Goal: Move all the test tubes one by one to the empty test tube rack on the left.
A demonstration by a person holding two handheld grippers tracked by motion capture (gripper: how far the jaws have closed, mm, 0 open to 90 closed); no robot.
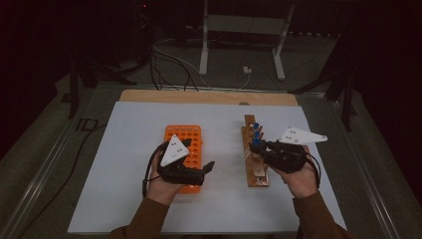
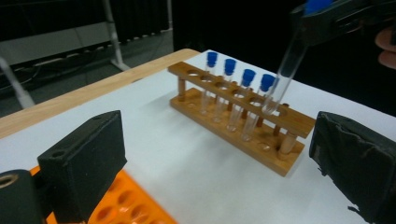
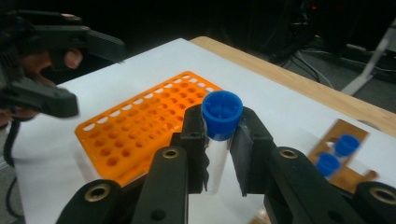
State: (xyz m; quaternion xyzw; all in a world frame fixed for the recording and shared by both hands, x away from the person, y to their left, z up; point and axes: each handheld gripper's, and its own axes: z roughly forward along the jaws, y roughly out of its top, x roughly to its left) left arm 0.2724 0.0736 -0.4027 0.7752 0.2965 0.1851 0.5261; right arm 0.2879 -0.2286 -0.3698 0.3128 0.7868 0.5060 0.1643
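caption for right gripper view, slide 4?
Right gripper clamps a blue-capped test tube above the white table, orange rack beyond.

A white sheet [image 1: 124, 189] is spread over the light wooden tabletop [image 1: 209, 96]. Beyond the table, a white metal stand [image 1: 242, 30] is seen on the grey floor, with dark and white cables [image 1: 166, 62] strewn beside it.

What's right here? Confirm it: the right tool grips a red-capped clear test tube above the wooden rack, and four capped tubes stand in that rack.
Wrong in one respect: the cap is blue, not red. The right gripper view shows the right tool shut on a blue-capped clear test tube. The left gripper view shows four blue-capped tubes standing in the wooden rack.
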